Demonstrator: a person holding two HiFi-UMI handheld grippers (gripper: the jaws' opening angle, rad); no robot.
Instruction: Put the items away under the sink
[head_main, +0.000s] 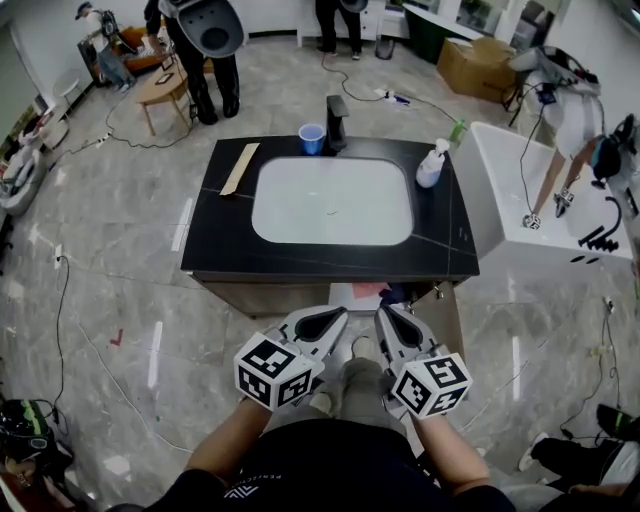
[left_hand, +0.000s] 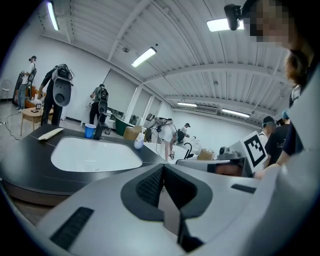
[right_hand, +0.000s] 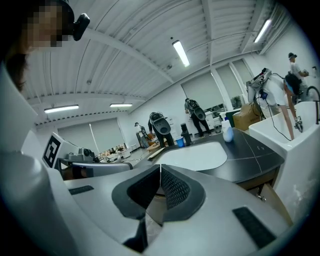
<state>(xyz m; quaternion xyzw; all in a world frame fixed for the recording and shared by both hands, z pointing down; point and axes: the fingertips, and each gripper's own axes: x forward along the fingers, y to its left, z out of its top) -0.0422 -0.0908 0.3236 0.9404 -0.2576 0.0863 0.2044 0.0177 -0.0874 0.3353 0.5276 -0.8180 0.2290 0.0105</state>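
A person stands at the near side of a black-topped vanity desk (head_main: 222, 228), a two-jaw tool in each hand, both held low in front of the body and short of the desk's near edge. The left tool (head_main: 322, 322) is clenched with nothing between its jaws, and the right tool (head_main: 397, 326) beside it is likewise clenched and empty.

The things to be stowed stand on the desk around the white oval sink basin (head_main: 332, 200). A blue plastic cup (head_main: 312, 138) sits at the far edge, just left of the black upright faucet (head_main: 337, 122). A white pump bottle (head_main: 431, 165) stands at the far right corner, and a pale flat wooden strip (head_main: 240, 168) lies along the left side.

Below the desk top, a brown cabinet door (head_main: 447, 318) stands open at the near right, close to the right tool.

Right of the desk, just apart from it, is a white tub (head_main: 520, 190) with black fittings on it. A brown cardboard box (head_main: 478, 64) lies on the floor beyond. Far left, a small wooden table (head_main: 165, 86) stands among people at work. Black cables (head_main: 62, 300) trail over the grey marbled floor (head_main: 110, 240).
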